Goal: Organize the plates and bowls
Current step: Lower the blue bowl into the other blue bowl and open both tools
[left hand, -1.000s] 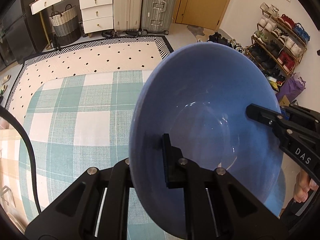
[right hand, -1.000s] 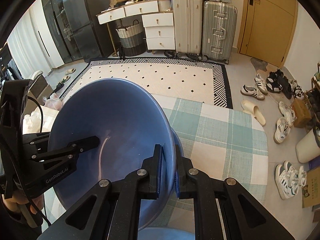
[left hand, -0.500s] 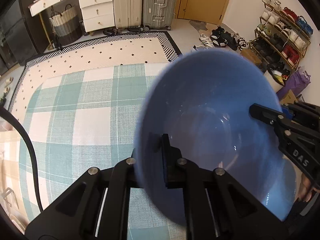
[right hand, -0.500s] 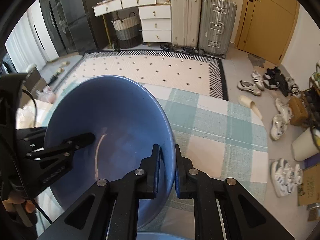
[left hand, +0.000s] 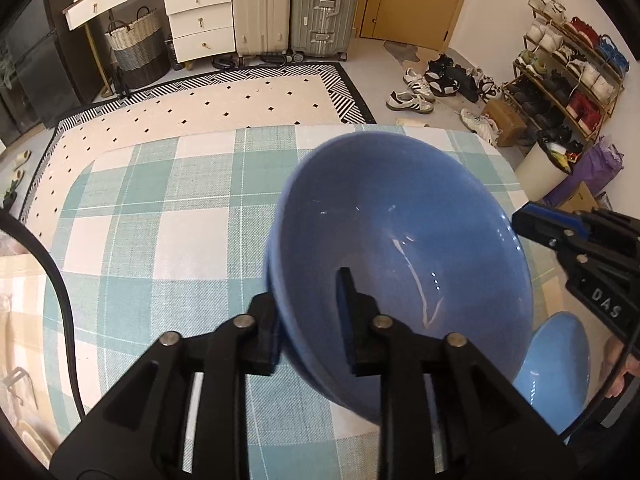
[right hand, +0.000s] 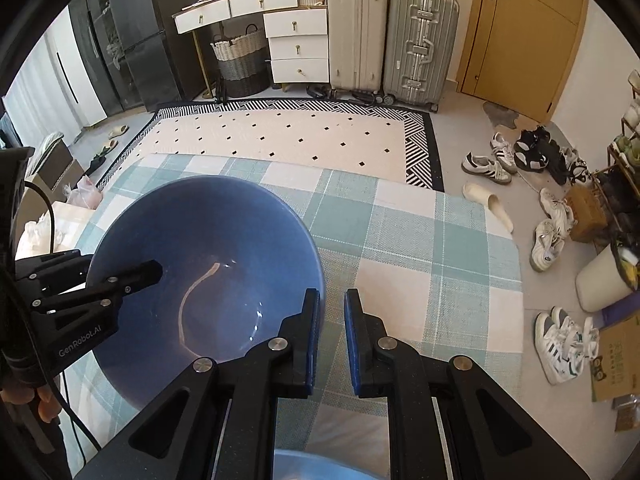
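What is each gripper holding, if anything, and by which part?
Nothing, it seems: left gripper's fingers, just opening, loosely straddle the glossy round blue bowl's rim; right gripper is shut beside it.

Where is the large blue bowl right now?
In the left wrist view, the large blue bowl is right of centre over the checked tablecloth, just left of a second blue dish.

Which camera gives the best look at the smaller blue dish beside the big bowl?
The left wrist view: the smaller dish shows most of its glossy inside, right of the big bowl. The right wrist view catches only a sliver at the bottom edge.
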Demonstrator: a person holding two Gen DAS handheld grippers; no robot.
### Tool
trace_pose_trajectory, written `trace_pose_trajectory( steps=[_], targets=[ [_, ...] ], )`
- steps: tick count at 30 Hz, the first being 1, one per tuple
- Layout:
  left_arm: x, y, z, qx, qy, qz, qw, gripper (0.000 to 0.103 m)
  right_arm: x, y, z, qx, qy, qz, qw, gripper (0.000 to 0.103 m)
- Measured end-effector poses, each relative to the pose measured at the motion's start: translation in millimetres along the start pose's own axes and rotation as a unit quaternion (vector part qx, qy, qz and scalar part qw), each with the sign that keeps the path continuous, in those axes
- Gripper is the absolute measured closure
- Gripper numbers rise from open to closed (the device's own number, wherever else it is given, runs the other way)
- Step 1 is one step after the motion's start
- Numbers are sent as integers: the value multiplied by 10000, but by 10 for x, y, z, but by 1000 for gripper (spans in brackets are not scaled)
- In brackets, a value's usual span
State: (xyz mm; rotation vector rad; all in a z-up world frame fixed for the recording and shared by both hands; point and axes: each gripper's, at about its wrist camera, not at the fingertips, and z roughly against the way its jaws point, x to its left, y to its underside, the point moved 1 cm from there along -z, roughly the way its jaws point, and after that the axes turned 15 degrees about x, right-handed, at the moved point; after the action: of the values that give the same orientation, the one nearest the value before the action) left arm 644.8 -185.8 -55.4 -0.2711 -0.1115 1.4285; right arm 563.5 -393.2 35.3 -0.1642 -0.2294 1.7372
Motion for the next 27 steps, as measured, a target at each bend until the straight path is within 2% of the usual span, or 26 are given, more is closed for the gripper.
trace_pose_trajectory(
  steps=[6,8,10,15,21,23,25,27],
  targets=[
    [11,140,107,-65,-90,64,9999,58,23,65,106,-33,-72,-14,10000,91],
    [22,187,169,-136,-108,99,9998,54,29,81,127,-37,-110,-34,9999,90],
    [34,211,245,-225,-180,144,9995,44,37,93,141,-34,-161,-45,9999,90],
    [78,270,442,-328,-237,183,9990,41,88,116,193,-43,-255,-32,9997,89],
    [152,400,608,-384,-193,195,9989,37,206,163,294,-127,-424,3,9990,71],
    [178,458,663,-422,-184,183,9988,36,247,189,342,-166,-509,11,9986,62],
    [200,531,724,-474,-158,175,9986,30,290,226,399,-232,-573,25,9981,55],
    [209,600,782,-514,-133,142,9985,30,334,273,453,-308,-555,35,9980,52]
  ],
)
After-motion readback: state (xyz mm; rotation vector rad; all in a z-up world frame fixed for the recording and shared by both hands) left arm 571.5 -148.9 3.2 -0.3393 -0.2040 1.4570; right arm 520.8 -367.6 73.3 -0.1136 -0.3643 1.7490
